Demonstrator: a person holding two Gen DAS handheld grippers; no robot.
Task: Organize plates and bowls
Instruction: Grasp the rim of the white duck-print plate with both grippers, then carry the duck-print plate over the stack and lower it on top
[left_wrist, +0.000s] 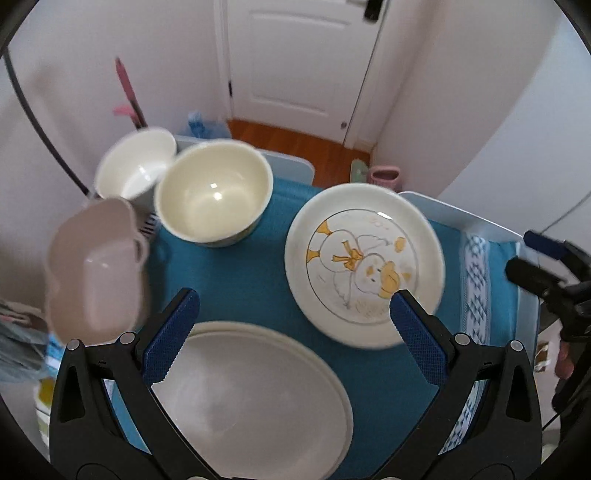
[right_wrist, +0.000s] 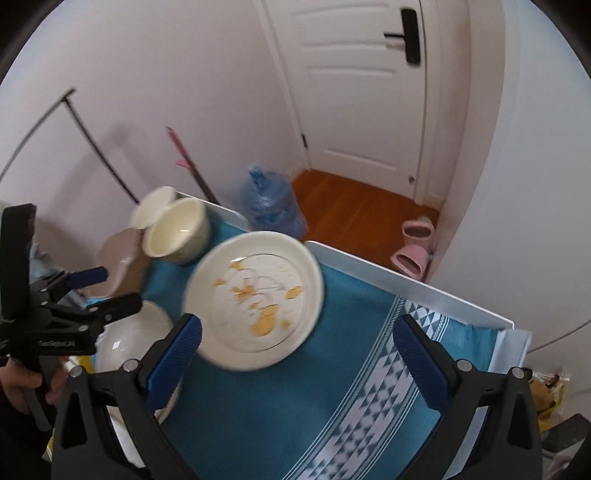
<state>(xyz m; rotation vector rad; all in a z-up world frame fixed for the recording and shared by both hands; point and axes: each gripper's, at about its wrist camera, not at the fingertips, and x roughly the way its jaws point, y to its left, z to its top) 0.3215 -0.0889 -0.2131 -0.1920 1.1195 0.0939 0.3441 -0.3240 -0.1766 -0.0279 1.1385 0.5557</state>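
A duck-pattern plate (left_wrist: 364, 264) lies on the blue cloth (left_wrist: 236, 273) and also shows in the right wrist view (right_wrist: 255, 299). A plain white plate stack (left_wrist: 255, 402) lies near me at the front left. A cream bowl (left_wrist: 212, 192) stands at the back, a white bowl (left_wrist: 136, 166) tilted behind it, and a pink scalloped dish (left_wrist: 96, 266) at the left. My left gripper (left_wrist: 293, 310) is open above the white plates, empty. My right gripper (right_wrist: 297, 330) is open and empty, over the cloth beside the duck plate.
The cloth covers a white tray table (right_wrist: 413, 288) with raised edges. Beyond it are a wooden floor, a white door (right_wrist: 354, 92), a blue water bottle (right_wrist: 271, 203) and pink slippers (right_wrist: 413, 247). A rack with grey slats (left_wrist: 149, 223) sits under the back bowls.
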